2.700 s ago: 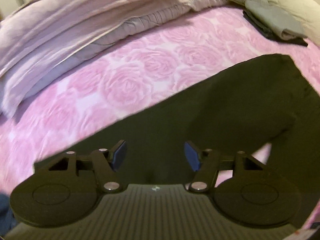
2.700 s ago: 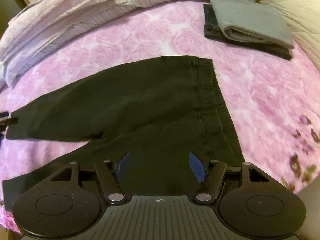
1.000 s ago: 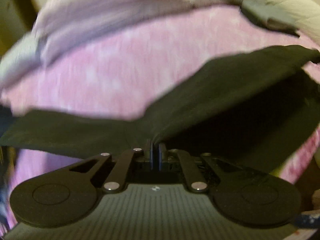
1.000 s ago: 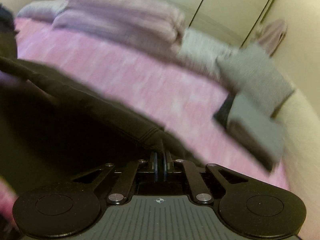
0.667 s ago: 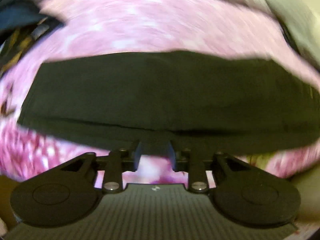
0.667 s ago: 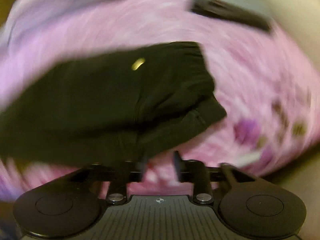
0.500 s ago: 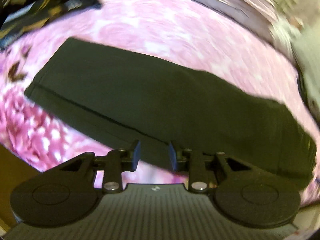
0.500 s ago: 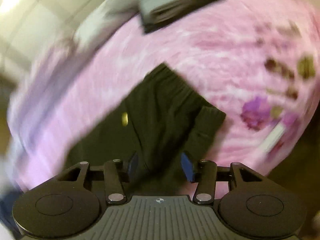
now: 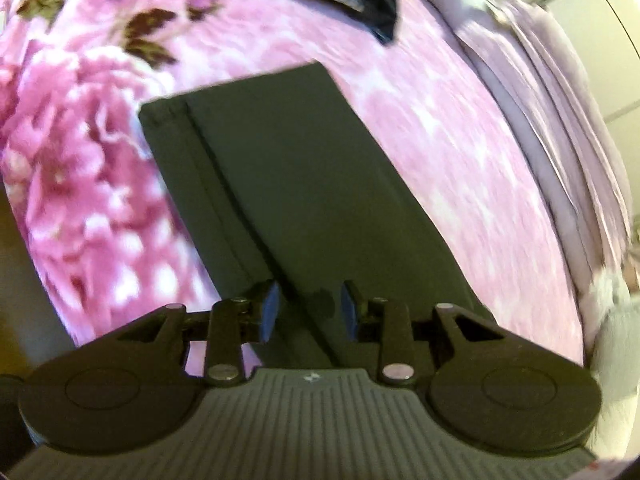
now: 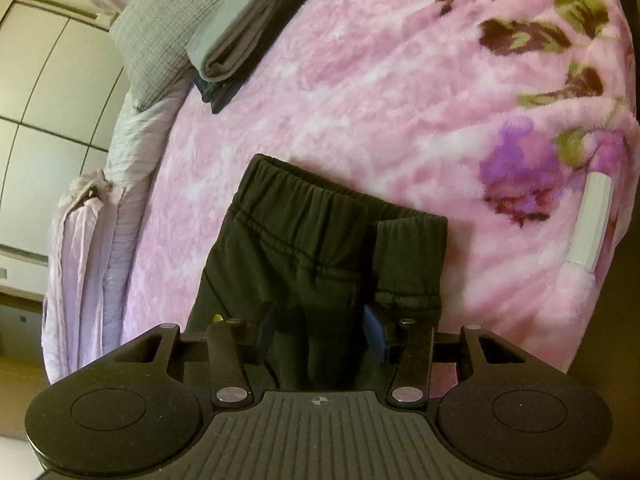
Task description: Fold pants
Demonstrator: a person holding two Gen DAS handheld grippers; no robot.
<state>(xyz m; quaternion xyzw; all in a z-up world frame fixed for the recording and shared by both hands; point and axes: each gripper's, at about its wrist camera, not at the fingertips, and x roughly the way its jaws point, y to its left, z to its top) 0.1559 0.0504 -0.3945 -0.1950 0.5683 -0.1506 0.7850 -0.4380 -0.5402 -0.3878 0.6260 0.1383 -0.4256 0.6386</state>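
Pants (image 9: 280, 184) lie folded lengthwise on our pink bed (image 9: 432, 128), no longer lifted as a second ago. Our left tongs (image 9: 307, 312) are opening over the legs; our right tongs (image 10: 320, 334) stand apart over the waistband. At eleven o'clock sits folded clothing (image 10: 248, 20).

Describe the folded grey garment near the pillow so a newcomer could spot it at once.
Start from the pink floral blanket covering the bed. At its far edge, beside the grey knitted pillow, lies a folded grey garment stacked on a darker folded one; unlike the black pants nearby, it is pale grey.
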